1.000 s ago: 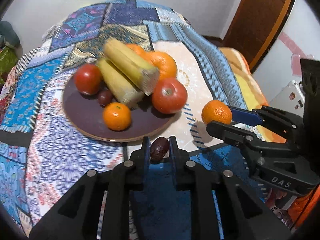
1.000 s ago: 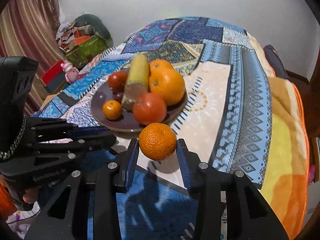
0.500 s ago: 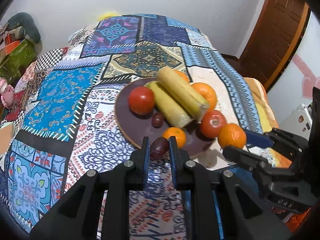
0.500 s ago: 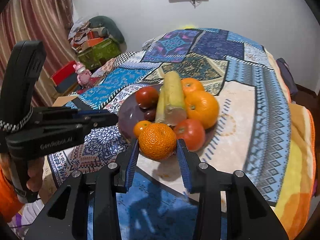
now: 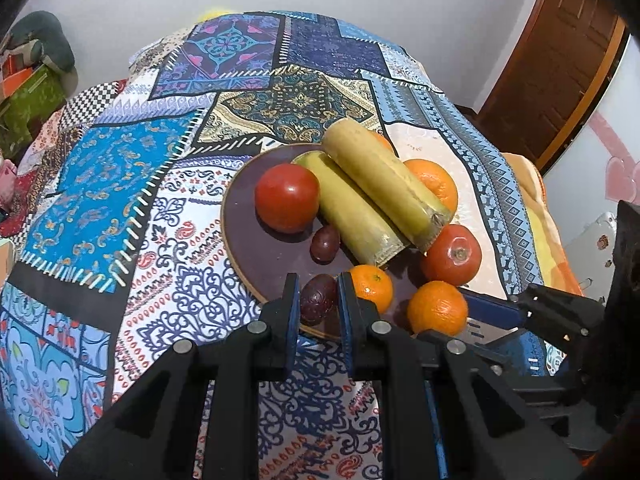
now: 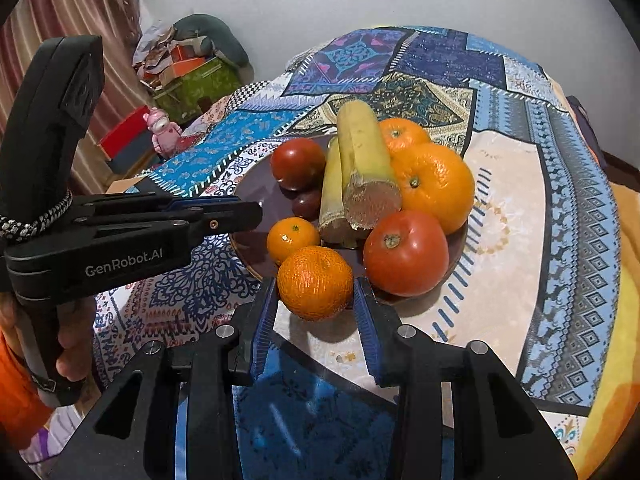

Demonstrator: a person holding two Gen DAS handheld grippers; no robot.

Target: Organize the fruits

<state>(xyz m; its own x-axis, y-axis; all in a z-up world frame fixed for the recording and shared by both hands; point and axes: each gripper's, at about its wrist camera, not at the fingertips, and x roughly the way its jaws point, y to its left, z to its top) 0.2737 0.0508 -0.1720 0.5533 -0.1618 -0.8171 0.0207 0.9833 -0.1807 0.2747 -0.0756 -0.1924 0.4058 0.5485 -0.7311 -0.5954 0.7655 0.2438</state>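
Observation:
A dark purple plate (image 5: 244, 216) (image 6: 256, 184) on the patterned quilt holds two tomatoes, two yellow-green stalks (image 5: 376, 184), a large orange (image 6: 434, 184), small oranges and a dark plum (image 5: 325, 243). My left gripper (image 5: 318, 300) is shut on a dark plum (image 5: 318, 298) over the plate's near rim. My right gripper (image 6: 316, 298) is shut on a mandarin (image 6: 316, 282) at the plate's near edge, beside a small orange (image 6: 292, 238) and a tomato (image 6: 404, 252). The mandarin also shows in the left wrist view (image 5: 437, 307).
The quilt (image 5: 120, 184) covers a rounded bed. A wooden door (image 5: 560, 48) stands at the right. Boxes and a pink toy (image 6: 162, 128) lie on the floor at the left, near a curtain. The left gripper's body (image 6: 120, 236) crosses the right wrist view.
Both grippers have moved forward to the plate with their fruit held. The plum is now over the plate's near rim and the mandarin is at the plate's edge.

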